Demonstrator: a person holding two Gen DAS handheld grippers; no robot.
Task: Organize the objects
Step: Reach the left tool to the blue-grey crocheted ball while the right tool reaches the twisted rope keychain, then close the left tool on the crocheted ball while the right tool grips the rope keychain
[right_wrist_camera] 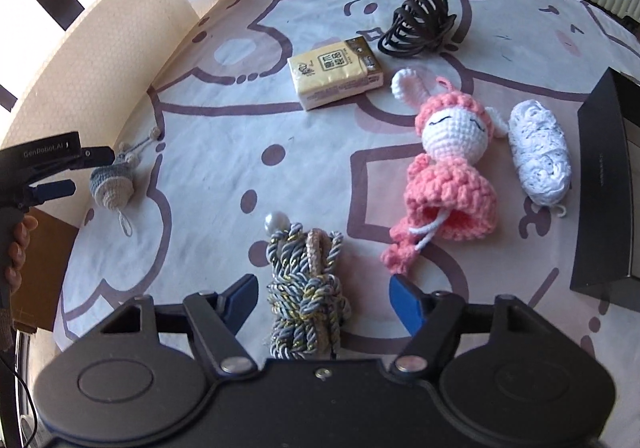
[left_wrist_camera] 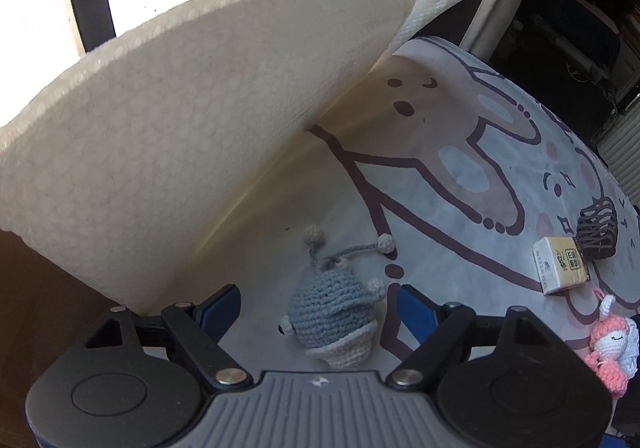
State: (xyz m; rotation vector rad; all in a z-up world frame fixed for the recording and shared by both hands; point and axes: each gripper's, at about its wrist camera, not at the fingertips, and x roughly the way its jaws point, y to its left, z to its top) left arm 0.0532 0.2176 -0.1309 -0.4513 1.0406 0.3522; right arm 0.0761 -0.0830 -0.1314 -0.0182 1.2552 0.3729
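Covering the whole table, a tablecloth (right_wrist_camera: pixel 320 136) printed with cartoon animals is being used as the work surface. Far ahead and to the left of both grippers, a tall cream foam sheet (left_wrist_camera: pixel 180 136) is being kept standing along the table edge. To the right of the right gripper (right_wrist_camera: pixel 322 302), a black box (right_wrist_camera: pixel 600 200) is being seen at the cloth's edge. Ahead and to the right of this gripper, a pink crochet doll (right_wrist_camera: pixel 448 172) is lying, with a white yarn bundle (right_wrist_camera: pixel 540 156) just beside it. A braided cord bundle (right_wrist_camera: pixel 306 288) is being framed between the blue pads of the right gripper, which are standing apart from it, not pressing. Farther ahead, a yellow tissue pack (right_wrist_camera: pixel 336 74) and a dark hair claw (right_wrist_camera: pixel 420 18) are lying close together. A blue crochet toy (left_wrist_camera: pixel 332 312) is being framed between the parted pads of the left gripper (left_wrist_camera: pixel 316 306), untouched.
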